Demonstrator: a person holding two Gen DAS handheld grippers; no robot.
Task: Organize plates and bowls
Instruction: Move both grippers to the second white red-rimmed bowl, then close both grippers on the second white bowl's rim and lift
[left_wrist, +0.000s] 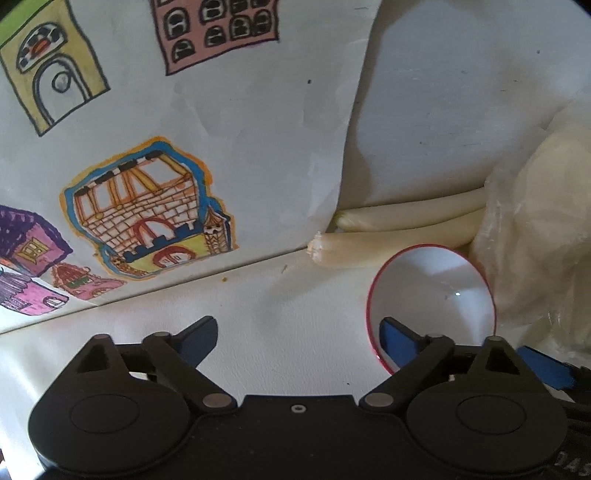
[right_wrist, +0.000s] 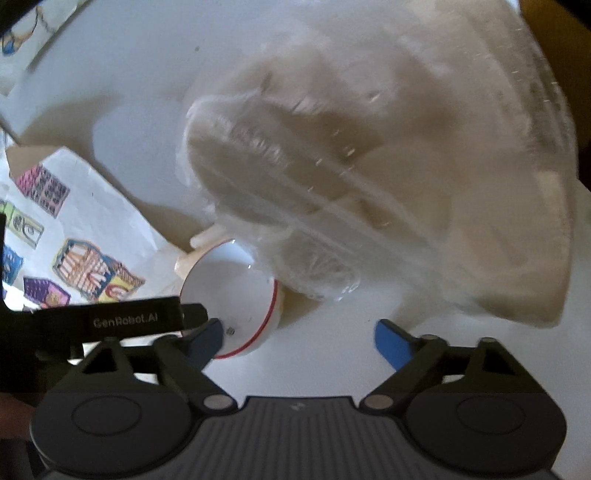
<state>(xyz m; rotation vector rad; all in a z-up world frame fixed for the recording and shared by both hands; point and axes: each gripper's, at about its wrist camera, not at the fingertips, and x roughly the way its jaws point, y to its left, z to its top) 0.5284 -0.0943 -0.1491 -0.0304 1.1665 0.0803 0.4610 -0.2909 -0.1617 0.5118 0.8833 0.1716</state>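
Observation:
A white bowl with a red rim (left_wrist: 436, 291) stands on the white table, to the right in the left wrist view and to the left in the right wrist view (right_wrist: 236, 295). My left gripper (left_wrist: 299, 336) is open, its right blue finger (left_wrist: 397, 339) reaching over the bowl's near rim. My right gripper (right_wrist: 299, 339) is open and empty, its left finger (right_wrist: 207, 341) next to the bowl's near rim. The left gripper's black body (right_wrist: 133, 319) shows at the left of the right wrist view.
A paper sheet with coloured house drawings (left_wrist: 147, 206) stands against the wall on the left. Rolled cream tubes (left_wrist: 399, 229) lie behind the bowl. A large clear plastic bag with pale contents (right_wrist: 388, 166) fills the right side close to the bowl.

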